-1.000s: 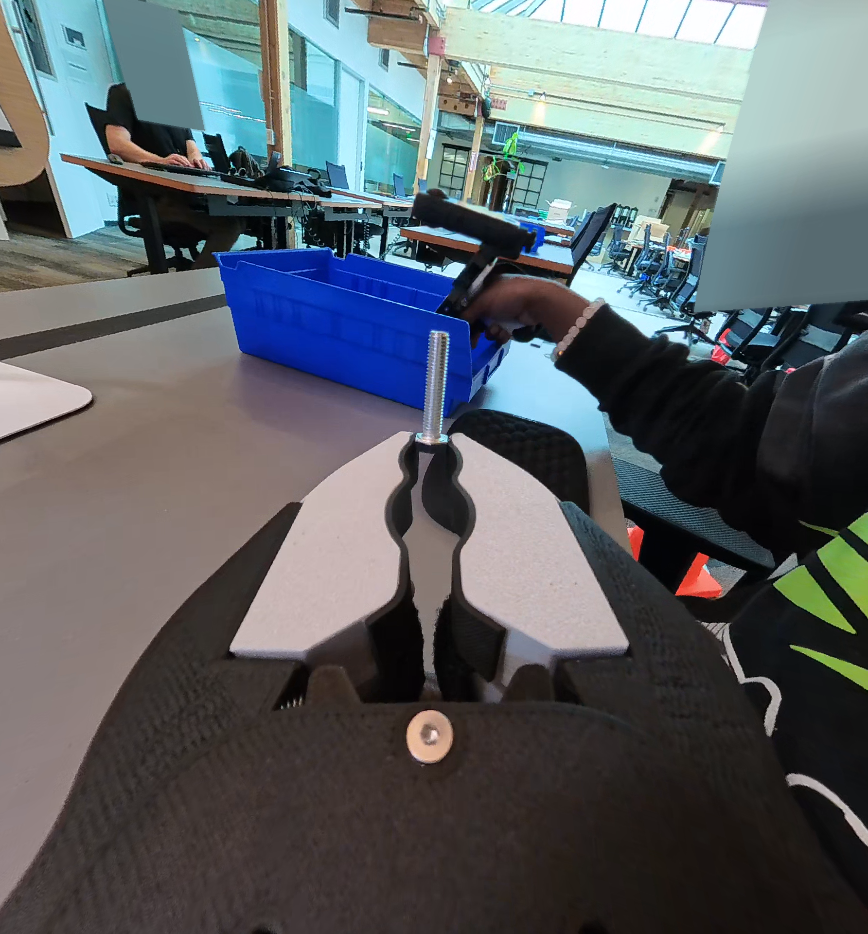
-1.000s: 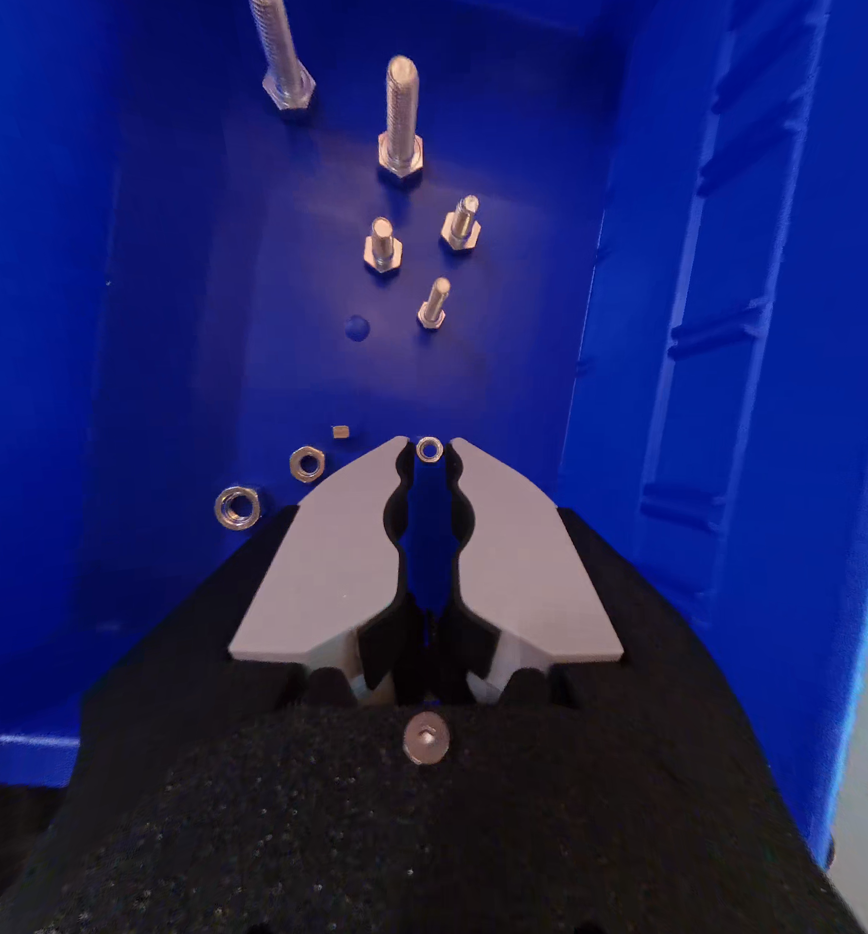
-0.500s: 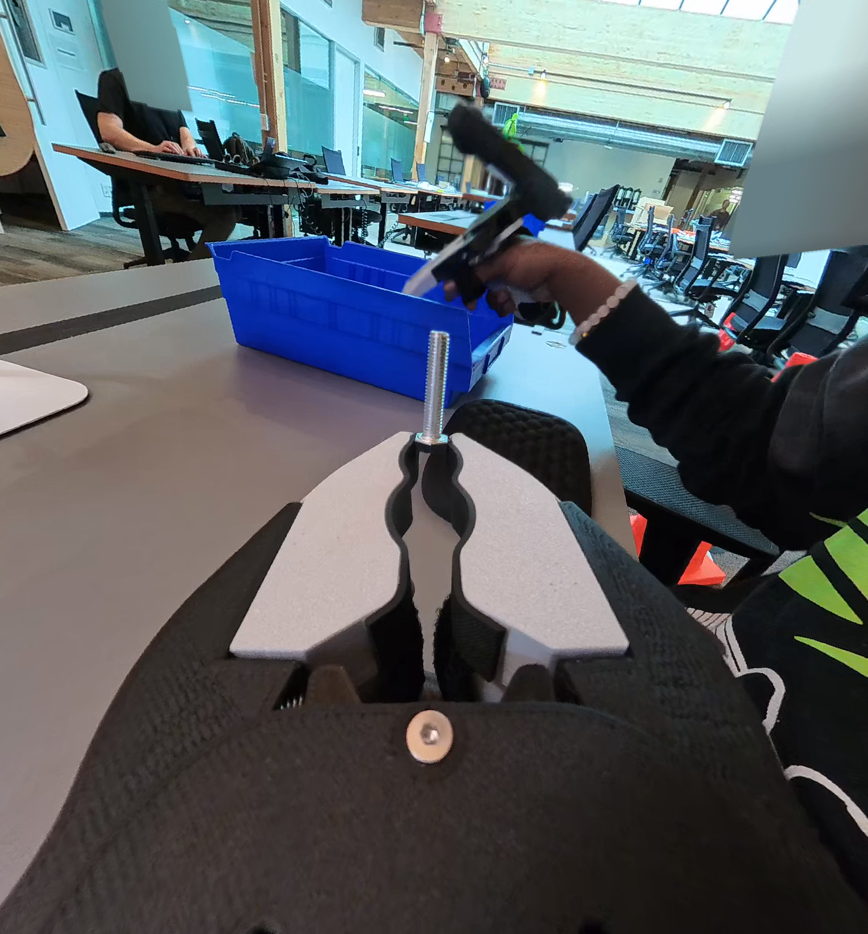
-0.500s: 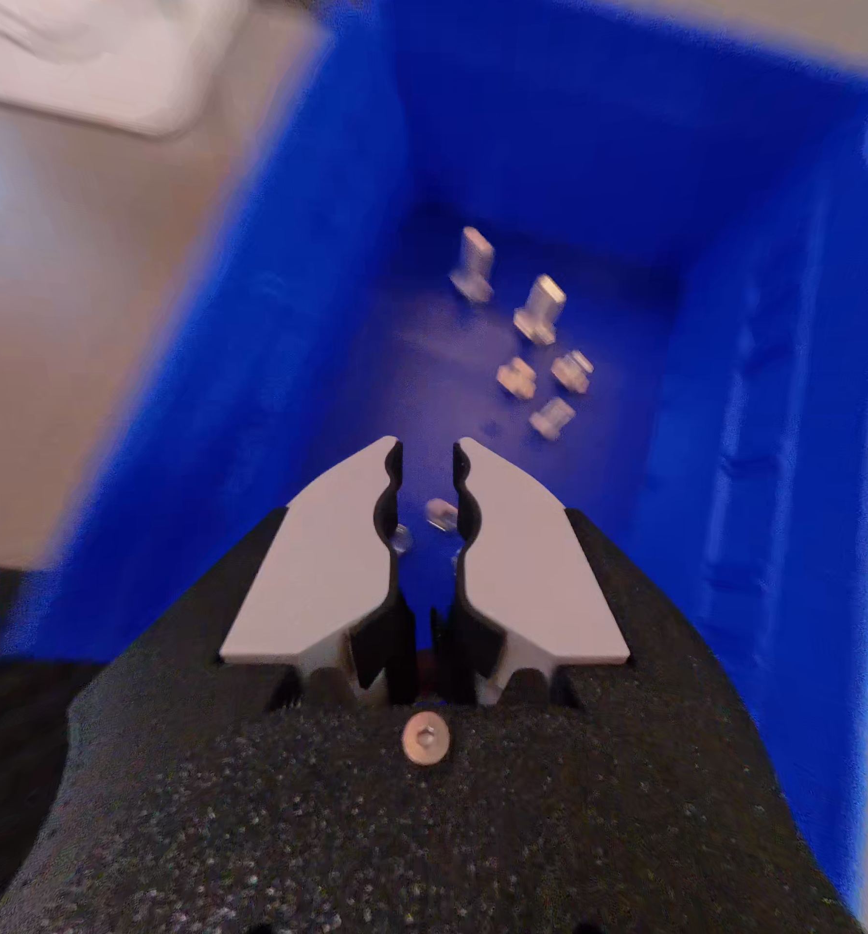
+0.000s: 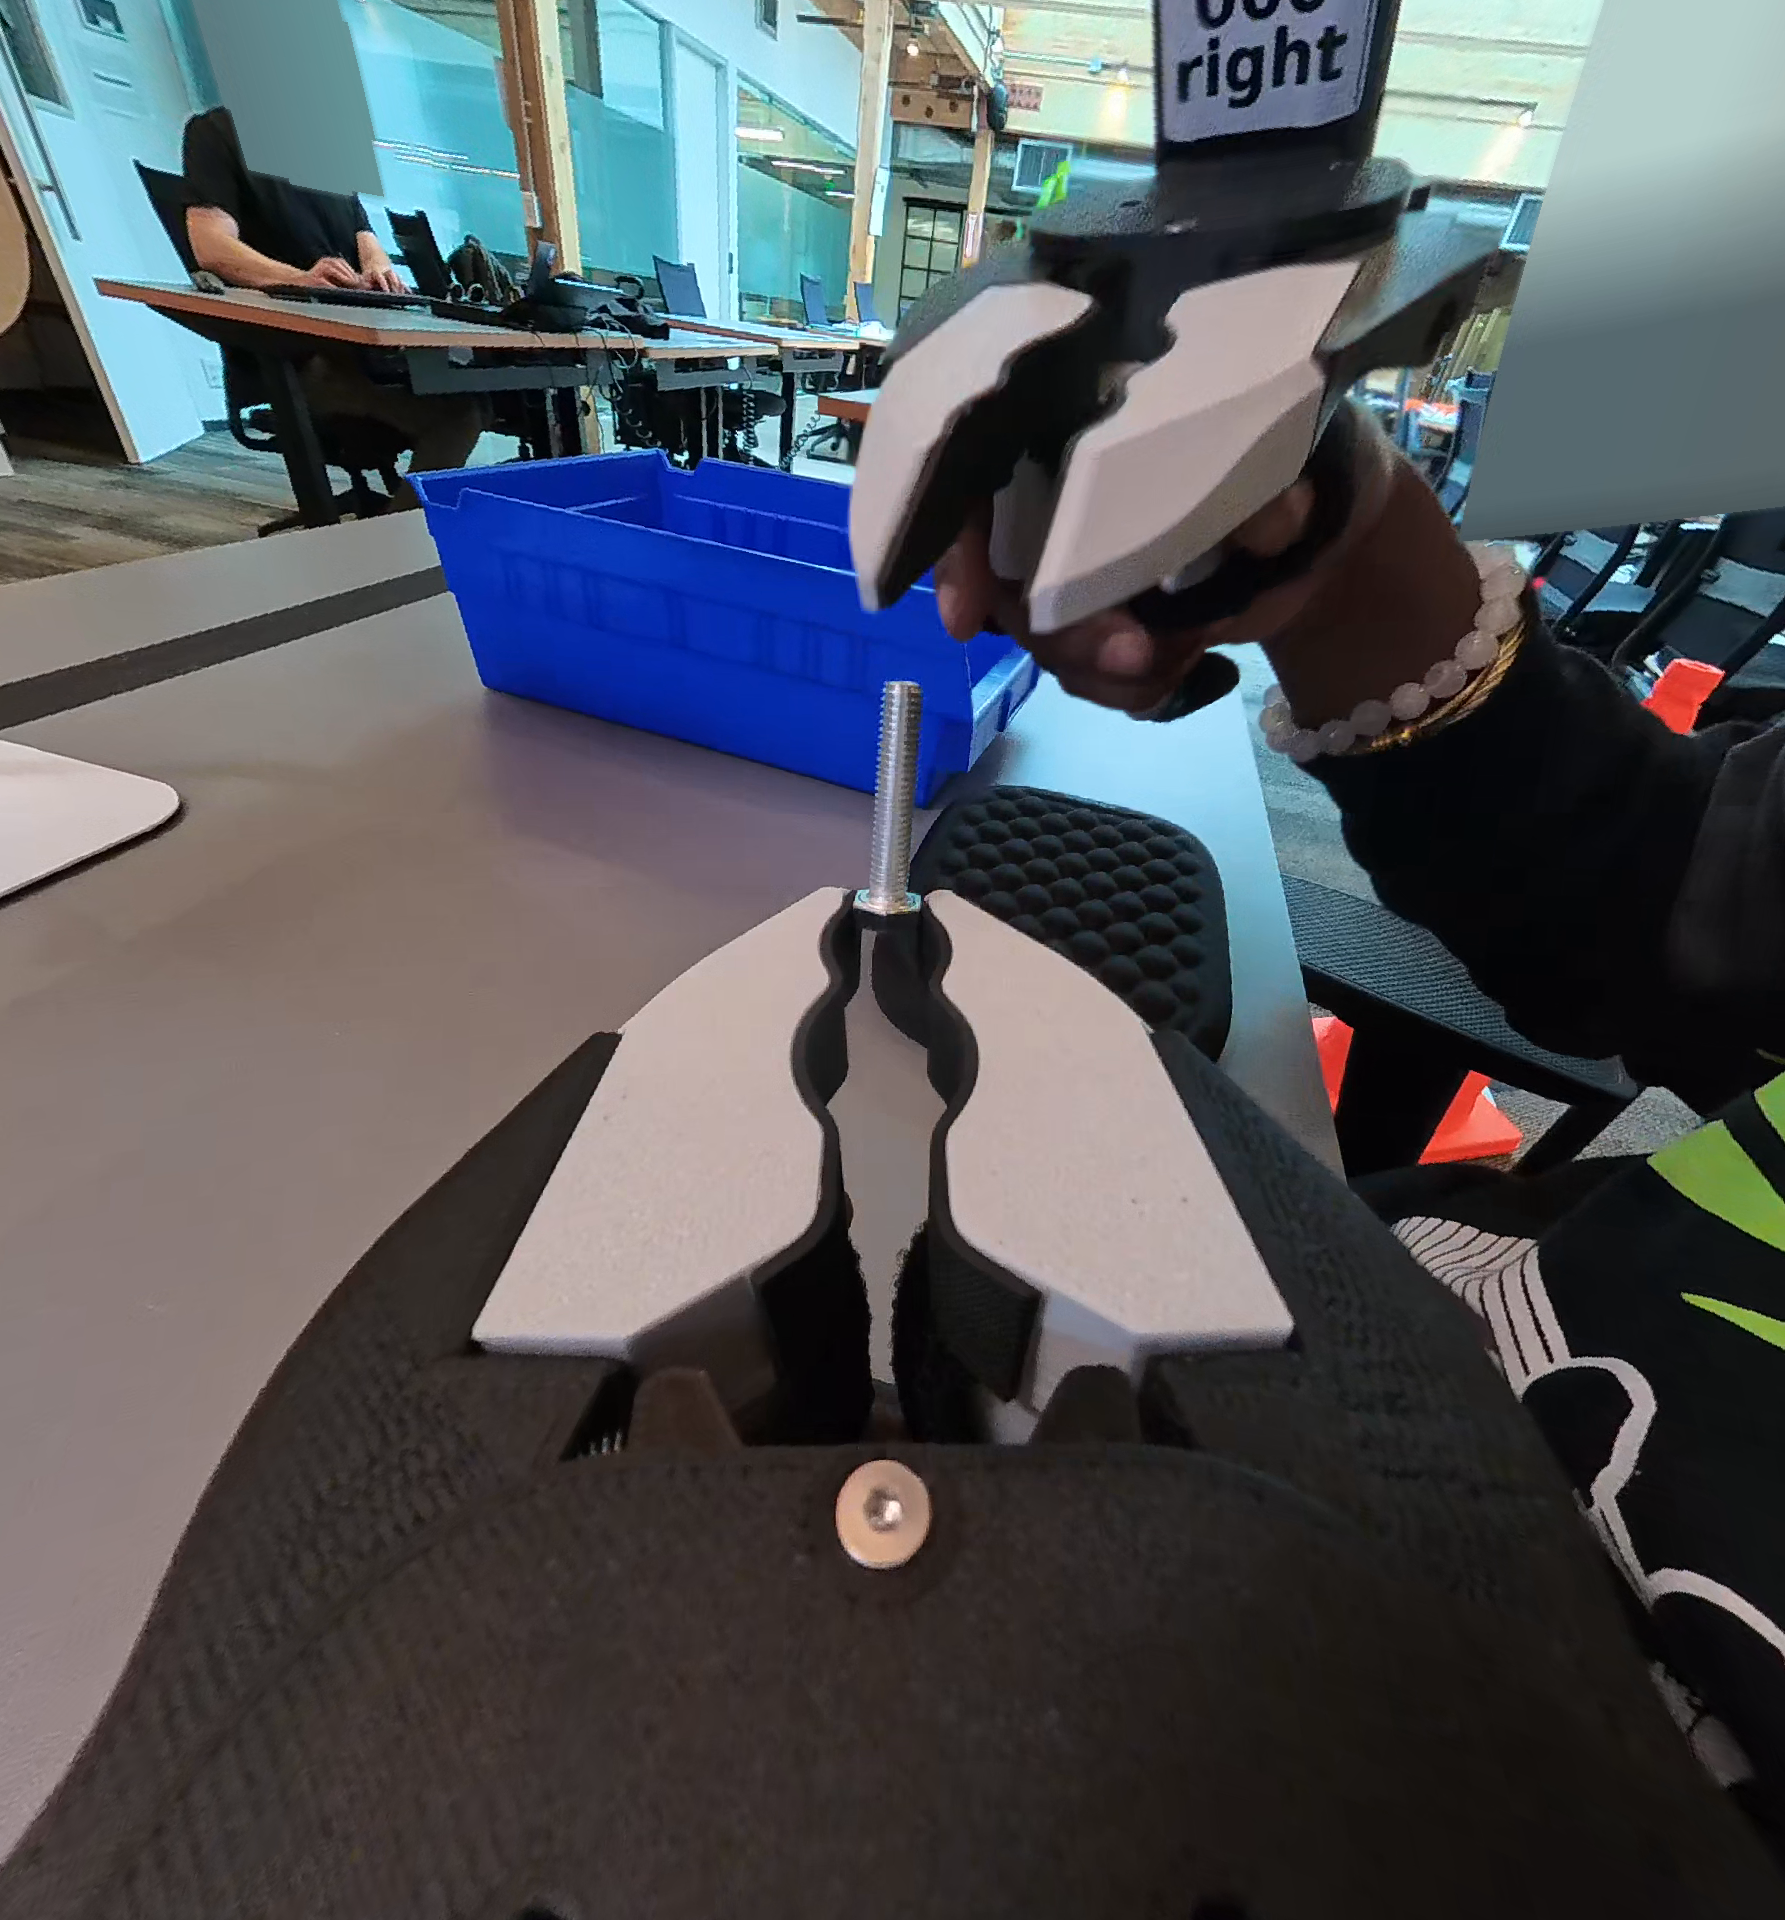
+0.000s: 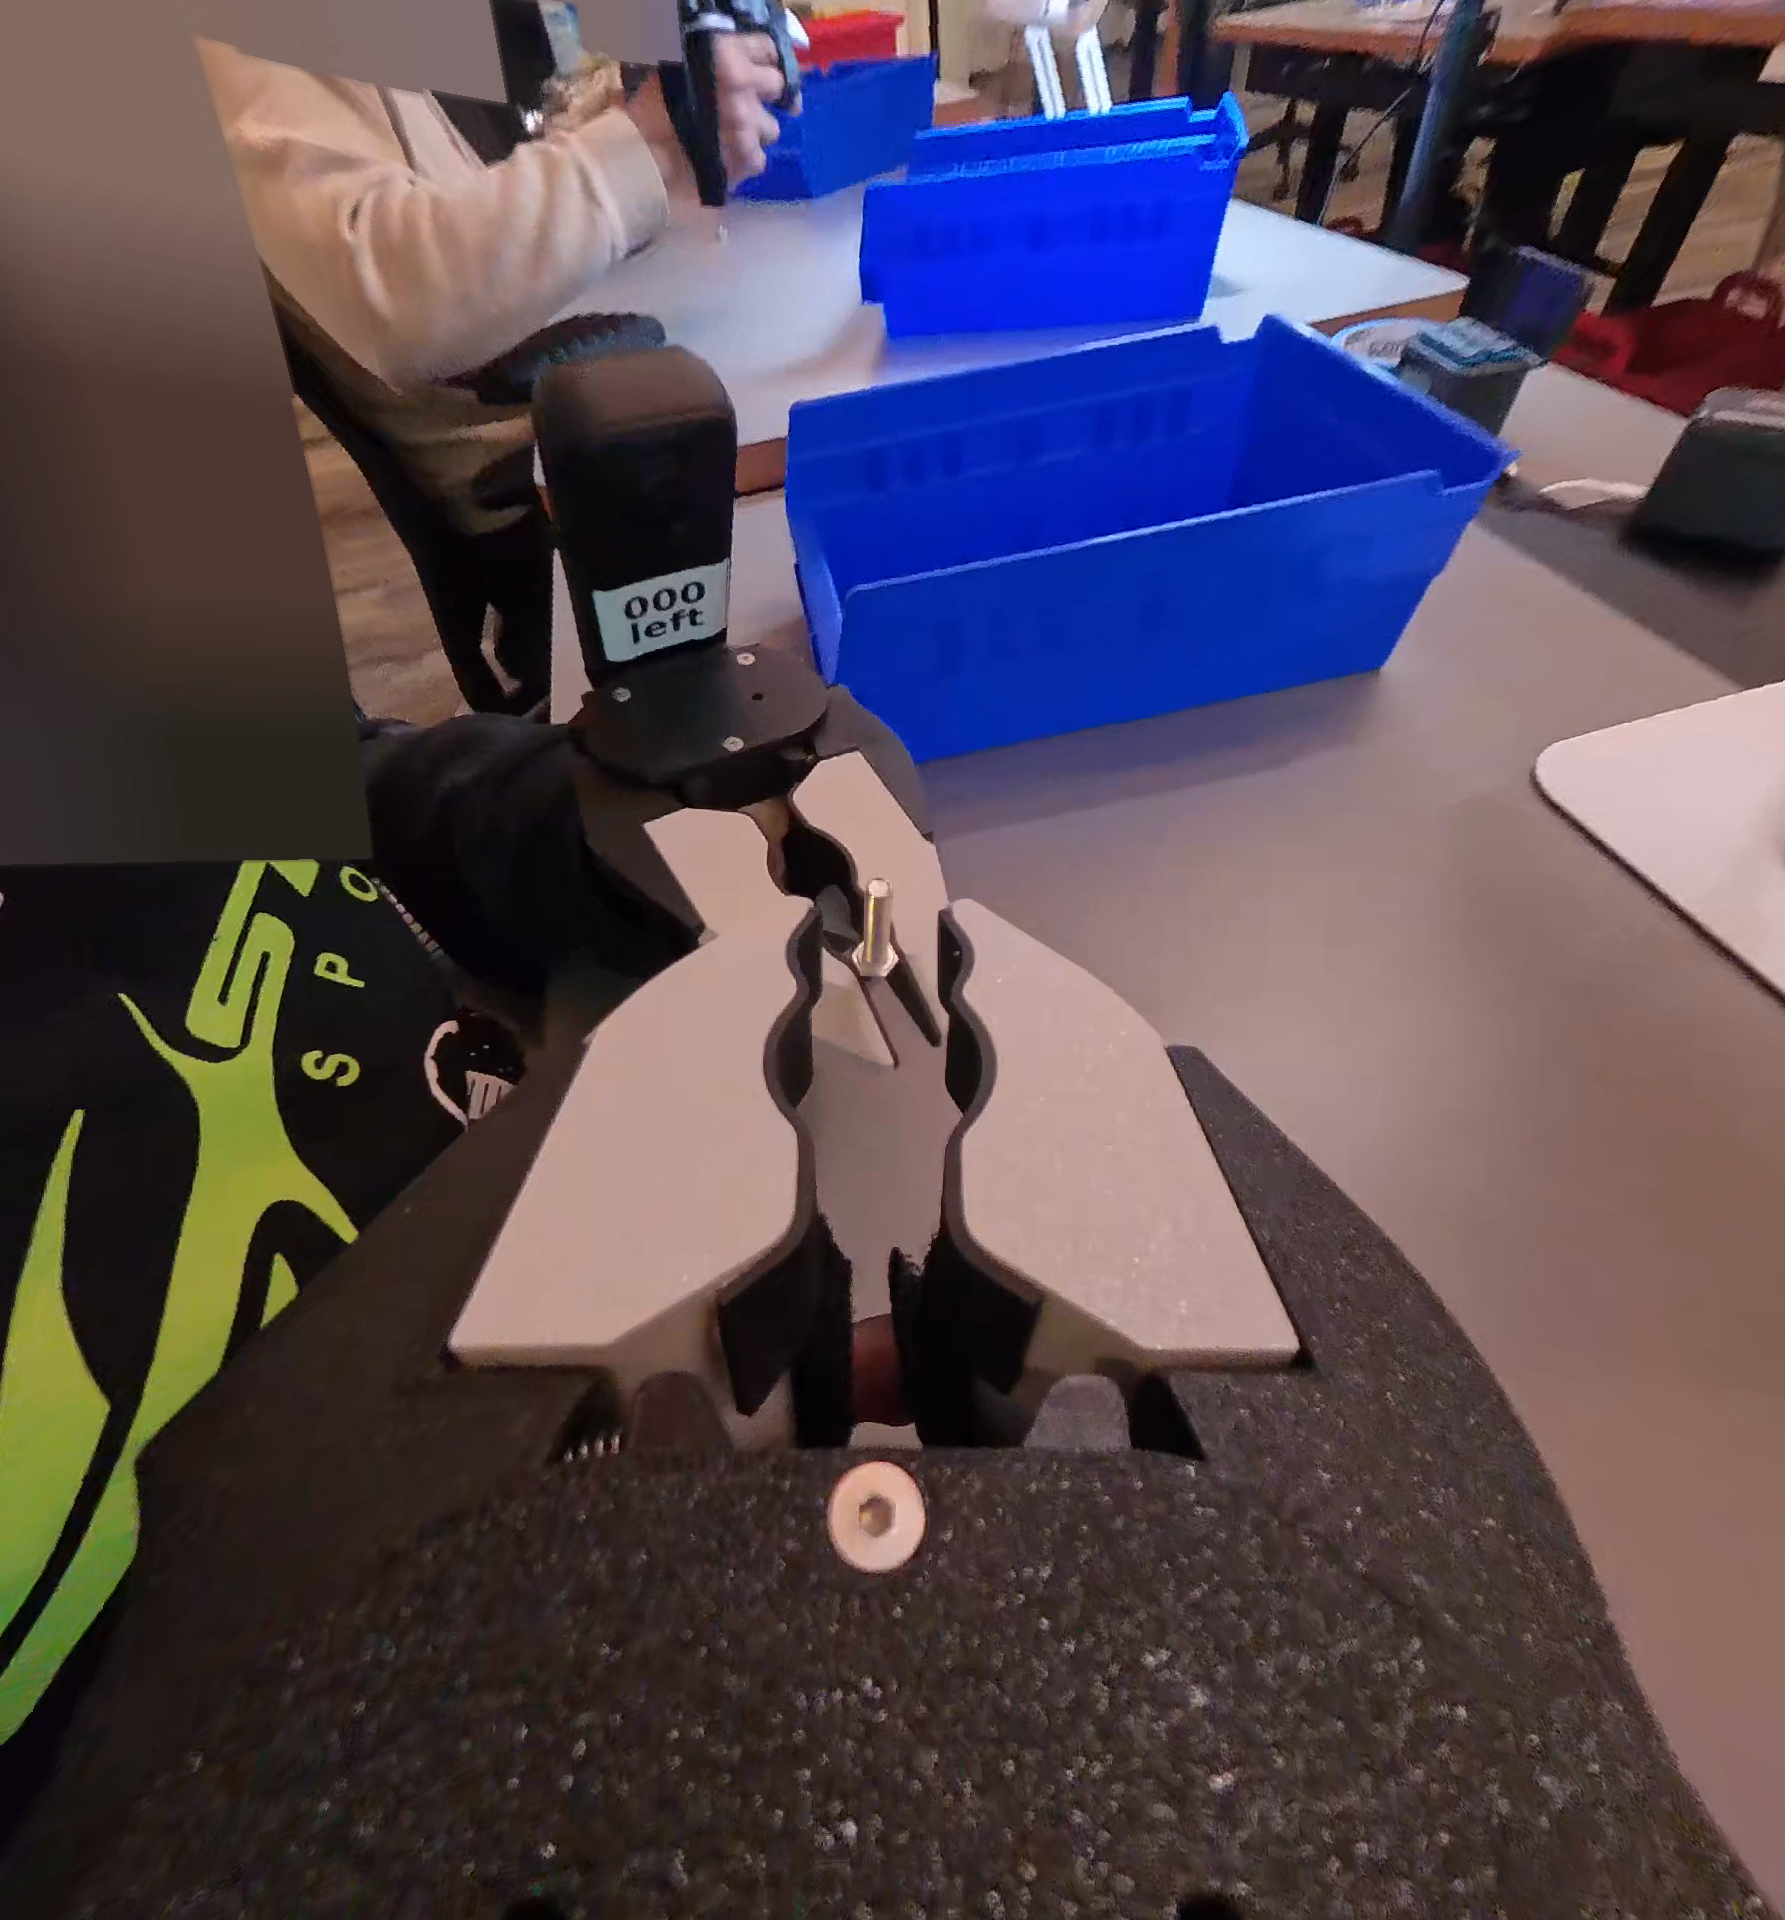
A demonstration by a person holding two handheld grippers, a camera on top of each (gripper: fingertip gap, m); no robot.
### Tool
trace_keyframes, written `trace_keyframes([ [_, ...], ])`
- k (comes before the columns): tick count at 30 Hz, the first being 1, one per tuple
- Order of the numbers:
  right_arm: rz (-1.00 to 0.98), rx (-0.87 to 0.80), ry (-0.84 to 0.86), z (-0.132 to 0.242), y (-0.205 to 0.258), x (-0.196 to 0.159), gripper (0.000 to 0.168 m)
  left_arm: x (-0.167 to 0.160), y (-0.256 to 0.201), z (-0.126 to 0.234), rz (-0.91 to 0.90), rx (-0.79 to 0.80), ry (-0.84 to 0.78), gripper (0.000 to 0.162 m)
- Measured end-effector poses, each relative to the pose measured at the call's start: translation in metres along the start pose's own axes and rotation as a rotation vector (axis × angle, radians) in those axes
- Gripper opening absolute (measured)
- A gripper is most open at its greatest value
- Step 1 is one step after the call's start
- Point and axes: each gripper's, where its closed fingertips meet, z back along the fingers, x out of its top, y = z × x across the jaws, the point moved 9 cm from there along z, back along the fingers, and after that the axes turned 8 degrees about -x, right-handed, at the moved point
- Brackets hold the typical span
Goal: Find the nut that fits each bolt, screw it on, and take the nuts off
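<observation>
I note my left tool (image 5: 890,914) clamped on the head of a bolt (image 5: 896,790), which stands upright above the grey surface (image 5: 296,935). My right tool (image 6: 880,925) hangs above it, fingers apart, empty. The blue bin (image 5: 701,613) sits beyond.

The left wrist view is being taken low over the grey table (image 5: 368,935), along its own fingers toward the blue bin (image 5: 701,613) and the open office beyond. The right wrist view is being aimed down from higher up, facing back toward the person's torso. The upright bolt (image 5: 896,790) and the bin are being shared by both, close in.
</observation>
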Motion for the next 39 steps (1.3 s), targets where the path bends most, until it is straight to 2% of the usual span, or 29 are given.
trace_keyframes([
  [6,-0.001,0.024,0.028,-0.015,0.000,-0.004,0.015,0.000,0.000,-0.001,-0.006,-0.001,0.006,0.010],
  [13,0.016,0.023,0.021,-0.015,0.001,-0.004,0.006,0.000,-0.001,-0.001,-0.009,-0.008,-0.003,0.010],
  [14,0.014,0.009,0.018,-0.012,-0.001,-0.004,0.006,0.001,-0.001,-0.001,-0.007,-0.009,-0.013,0.016],
  [18,0.021,-0.190,-0.003,0.023,-0.024,0.005,0.006,0.000,-0.001,-0.002,0.005,0.002,0.002,0.036],
  [23,-0.022,-0.681,0.025,0.108,-0.093,0.009,0.006,0.001,-0.001,-0.002,-0.001,0.007,-0.011,0.039],
  [26,-0.132,-0.875,0.066,0.148,-0.138,-0.008,0.006,0.001,-0.001,-0.002,-0.005,0.011,-0.011,0.039],
  [31,-0.276,-1.005,0.160,0.173,-0.192,-0.050,0.006,0.001,0.000,-0.003,-0.004,0.010,-0.010,0.039],
  [39,-0.428,-1.034,0.261,0.161,-0.238,-0.108,0.006,0.000,0.000,-0.002,-0.006,0.013,-0.010,0.039],
])
